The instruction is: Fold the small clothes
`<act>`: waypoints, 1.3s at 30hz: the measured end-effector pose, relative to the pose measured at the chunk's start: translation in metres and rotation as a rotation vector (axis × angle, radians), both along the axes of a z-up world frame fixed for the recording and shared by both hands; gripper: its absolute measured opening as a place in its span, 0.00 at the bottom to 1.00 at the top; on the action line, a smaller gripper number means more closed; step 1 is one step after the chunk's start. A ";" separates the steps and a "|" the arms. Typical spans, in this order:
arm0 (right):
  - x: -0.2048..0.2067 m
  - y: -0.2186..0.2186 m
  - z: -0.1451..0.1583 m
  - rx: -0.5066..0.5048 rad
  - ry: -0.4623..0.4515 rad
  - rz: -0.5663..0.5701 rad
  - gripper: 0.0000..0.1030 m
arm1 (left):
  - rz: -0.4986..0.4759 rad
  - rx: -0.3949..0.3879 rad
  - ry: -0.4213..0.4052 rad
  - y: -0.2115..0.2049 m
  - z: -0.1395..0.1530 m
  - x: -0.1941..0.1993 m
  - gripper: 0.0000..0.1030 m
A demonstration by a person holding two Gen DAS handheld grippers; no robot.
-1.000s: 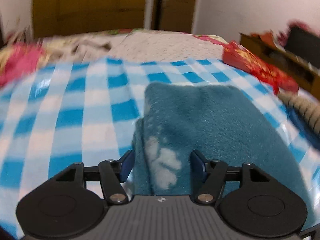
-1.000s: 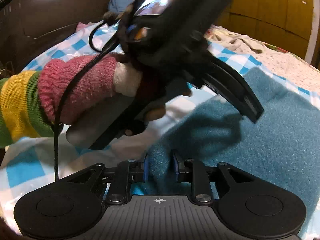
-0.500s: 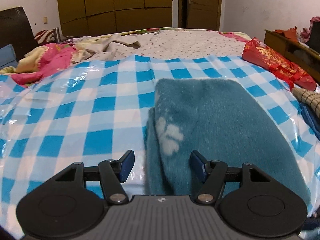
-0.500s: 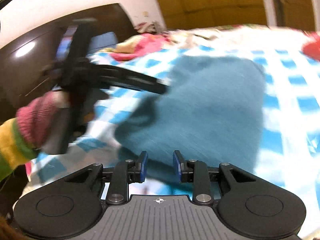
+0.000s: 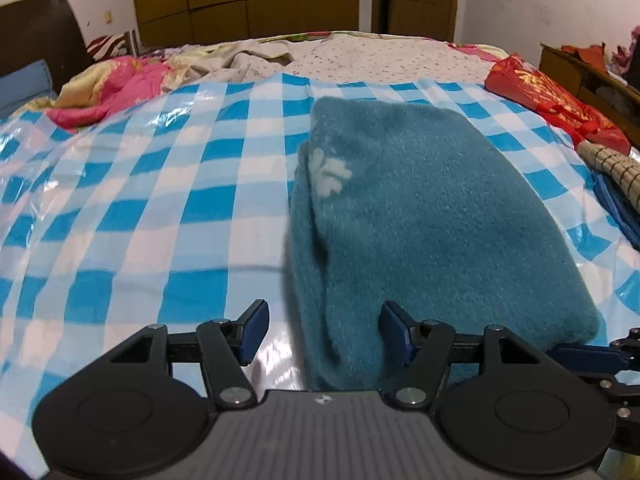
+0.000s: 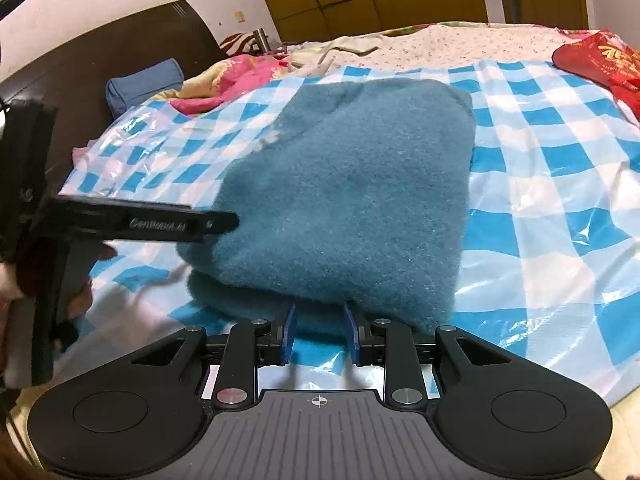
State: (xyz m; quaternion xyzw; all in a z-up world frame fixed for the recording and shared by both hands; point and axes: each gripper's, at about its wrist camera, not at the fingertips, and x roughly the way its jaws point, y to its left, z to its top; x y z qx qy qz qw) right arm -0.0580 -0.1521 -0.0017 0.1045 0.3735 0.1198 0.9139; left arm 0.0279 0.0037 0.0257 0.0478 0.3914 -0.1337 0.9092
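Looking at the folded teal garment [image 5: 424,216] on the checked sheet [image 5: 132,208], I see its long axis running from 6 toward 12 o'clock in both wrist views, near end just ahead of both tools. My left gripper [image 5: 323,334] is spread wide, low and level, straddling the garment's left folded edge with no contact I can confirm. My right gripper [image 6: 319,334] is narrowed but holding nothing, at the near edge at 12 o'clock; I judge it marginally nearer for the next fold.
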 end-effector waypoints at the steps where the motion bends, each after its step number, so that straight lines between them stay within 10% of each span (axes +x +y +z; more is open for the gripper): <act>1: -0.001 0.000 -0.001 -0.004 0.001 -0.003 0.25 | 0.008 -0.010 0.003 0.001 0.000 -0.002 0.71; 16: -0.010 -0.005 -0.002 -0.030 0.020 -0.069 0.32 | 0.074 -0.115 0.106 0.004 0.000 -0.038 0.75; 39: -0.014 -0.009 -0.009 -0.082 0.055 -0.119 0.40 | 0.132 0.019 0.078 -0.013 -0.009 -0.061 0.98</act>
